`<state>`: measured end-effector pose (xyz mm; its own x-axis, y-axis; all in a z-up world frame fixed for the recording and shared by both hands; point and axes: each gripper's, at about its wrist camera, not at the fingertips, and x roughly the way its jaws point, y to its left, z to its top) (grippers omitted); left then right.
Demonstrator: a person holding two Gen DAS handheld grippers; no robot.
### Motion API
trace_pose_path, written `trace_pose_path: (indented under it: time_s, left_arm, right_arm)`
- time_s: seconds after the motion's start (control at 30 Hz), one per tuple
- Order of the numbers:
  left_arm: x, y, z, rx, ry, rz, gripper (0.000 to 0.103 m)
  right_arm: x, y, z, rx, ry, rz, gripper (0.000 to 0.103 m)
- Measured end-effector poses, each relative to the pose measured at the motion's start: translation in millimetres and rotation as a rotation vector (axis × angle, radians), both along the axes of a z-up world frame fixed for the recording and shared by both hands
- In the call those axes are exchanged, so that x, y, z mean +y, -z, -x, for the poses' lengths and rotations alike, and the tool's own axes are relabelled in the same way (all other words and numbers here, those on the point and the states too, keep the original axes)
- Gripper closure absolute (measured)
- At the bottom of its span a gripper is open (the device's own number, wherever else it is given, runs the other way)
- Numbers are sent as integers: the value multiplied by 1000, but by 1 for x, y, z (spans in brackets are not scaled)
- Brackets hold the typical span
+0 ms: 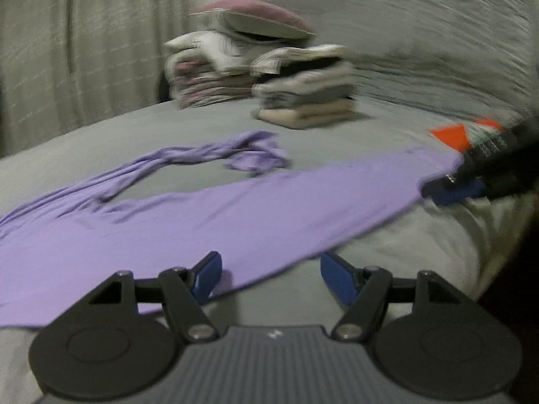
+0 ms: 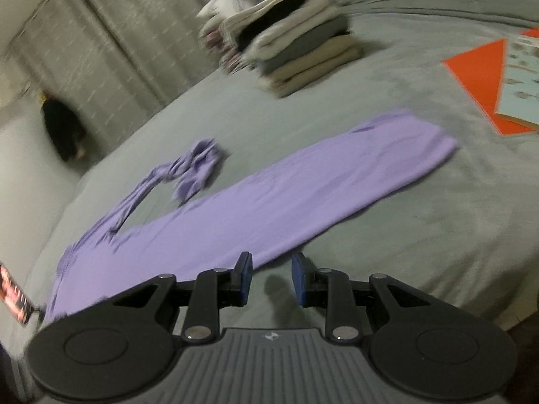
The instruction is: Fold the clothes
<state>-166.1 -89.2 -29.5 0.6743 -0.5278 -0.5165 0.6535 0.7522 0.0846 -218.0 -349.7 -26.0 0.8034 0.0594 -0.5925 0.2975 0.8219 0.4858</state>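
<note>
The purple top (image 2: 269, 198) lies flat on the gray bed (image 2: 421, 219), at twelve o'clock from both grippers. The left gripper (image 1: 269, 274) and right gripper (image 2: 272, 277) have fingers apart, holding nothing. Next, I think, grab an edge and fold it.

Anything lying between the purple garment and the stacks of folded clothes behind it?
Only bare grey bedcover between the purple garment and the folded stacks; both wrist views show it.
</note>
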Motion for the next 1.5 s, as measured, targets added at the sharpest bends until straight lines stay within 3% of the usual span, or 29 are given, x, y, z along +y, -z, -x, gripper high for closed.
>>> trace_pose_path:
  time_s: [0.17,0.43,0.53,0.63,0.67,0.7,0.83,1.03,1.13,1.2,1.27,1.4,1.5]
  left_arm:
    - [-28,6,11,-60,101,-45,36]
    - [-56,8,-2,-18,121,-33,49]
    - [-60,9,-8,-4,116,-21,60]
    - [-61,9,-11,0,103,-9,90]
    - [-61,9,-12,1,98,-3,97]
    - [-60,7,-13,4,90,12,98]
    - [-58,0,-10,17,127,55,98]
    - [-63,9,-12,36,143,20,95]
    - [-59,5,-12,37,148,35,85]
    - [-54,0,-12,40,138,56,71]
    - [-48,-5,-13,31,122,79,65]
    - [-25,-17,-27,3,37,132,47]
    - [2,-22,-48,3,-76,140,40]
  right_arm:
    - [-25,1,12,-22,139,-17,77]
    - [-67,10,13,-54,307,-108,78]
    - [-75,11,6,-67,365,-85,82]
    - [-78,13,-1,-62,412,-35,99]
    - [-78,14,-2,-57,424,-12,99]
    - [-75,11,-1,-57,437,18,99]
    - [-65,3,2,-43,478,165,99]
    - [-60,7,-1,10,465,251,100]
    - [-55,4,-1,15,469,294,97]
    - [-54,1,2,18,474,305,89]
    - [-50,-4,2,11,472,331,73]
    - [-30,-16,-4,-4,415,408,67]
    - [-2,-20,-18,-11,333,471,62]
